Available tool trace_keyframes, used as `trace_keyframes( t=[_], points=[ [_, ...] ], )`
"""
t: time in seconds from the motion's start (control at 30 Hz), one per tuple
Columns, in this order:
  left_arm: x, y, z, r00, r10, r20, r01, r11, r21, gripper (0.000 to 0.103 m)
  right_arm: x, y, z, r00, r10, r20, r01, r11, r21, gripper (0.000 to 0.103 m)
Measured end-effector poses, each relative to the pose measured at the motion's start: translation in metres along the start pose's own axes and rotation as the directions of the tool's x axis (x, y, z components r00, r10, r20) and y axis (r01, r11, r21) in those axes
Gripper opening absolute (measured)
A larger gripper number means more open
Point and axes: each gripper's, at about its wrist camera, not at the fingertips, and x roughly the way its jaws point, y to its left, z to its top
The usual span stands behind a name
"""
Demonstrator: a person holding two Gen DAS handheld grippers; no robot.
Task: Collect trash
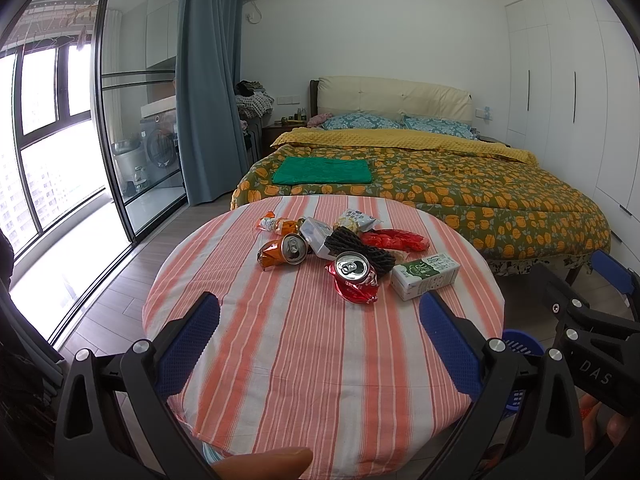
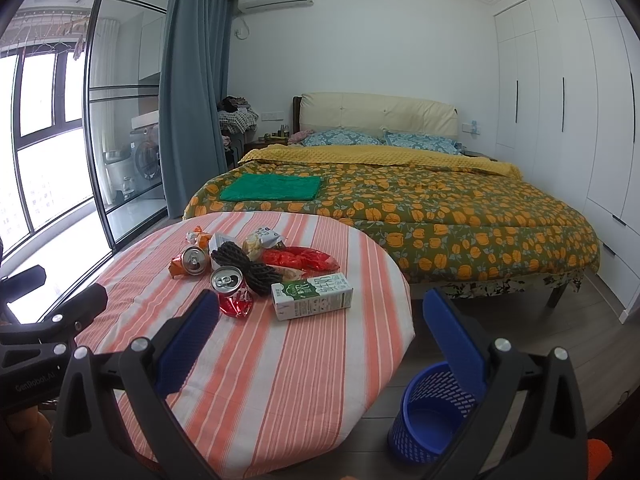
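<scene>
- Both the left tongs [image 1: 320, 312] and the right tongs [image 2: 320, 312] are held wide, with nothing between the pads.
- The trash is heaped mid-tabletop [image 1: 320, 360]: a crushed red can [image 1: 354, 276], a second can [image 1: 294, 249], a milk carton [image 2: 312, 295], black foam netting [image 1: 360, 250] and wrappers.
- The cans are judged light, dented and slippery, best pinched across the body; the carton across its narrow sides.
- A blue basket [image 2: 434, 412] stands on the floor just beside the tabletop's right edge, with open room above it.

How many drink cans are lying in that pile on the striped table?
2. A crushed red can lies at the pile's near edge beside the milk carton; an orange can lies at its left. Others may be hidden under wrappers.
</scene>
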Motion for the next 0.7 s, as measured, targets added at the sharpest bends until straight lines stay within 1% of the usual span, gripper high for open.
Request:
trace_keyframes(
  t=[0.23, 0.4, 0.7],
  points=[
    [0.0, 0.0, 0.0, 1.0, 0.001, 0.0, -0.001, 1.0, 0.0, 0.099, 0.0, -0.002, -0.001, 1.0, -0.002, 0.001, 0.002, 1.0, 0.002, 0.098],
    [0.001, -0.001, 0.0, 1.0, 0.001, -0.001, -0.001, 1.0, 0.001, 0.099, -0.002, -0.012, -0.006, 1.0, -0.011, 0.003, 0.011, 1.0, 0.008, 0.098],
    [0.001, -0.001, -0.001, 1.0, 0.001, -0.001, -0.001, 1.0, 0.001, 0.099, -0.002, -0.011, -0.006, 1.0, -0.01, 0.004, 0.01, 1.0, 0.008, 0.098]
  ],
)
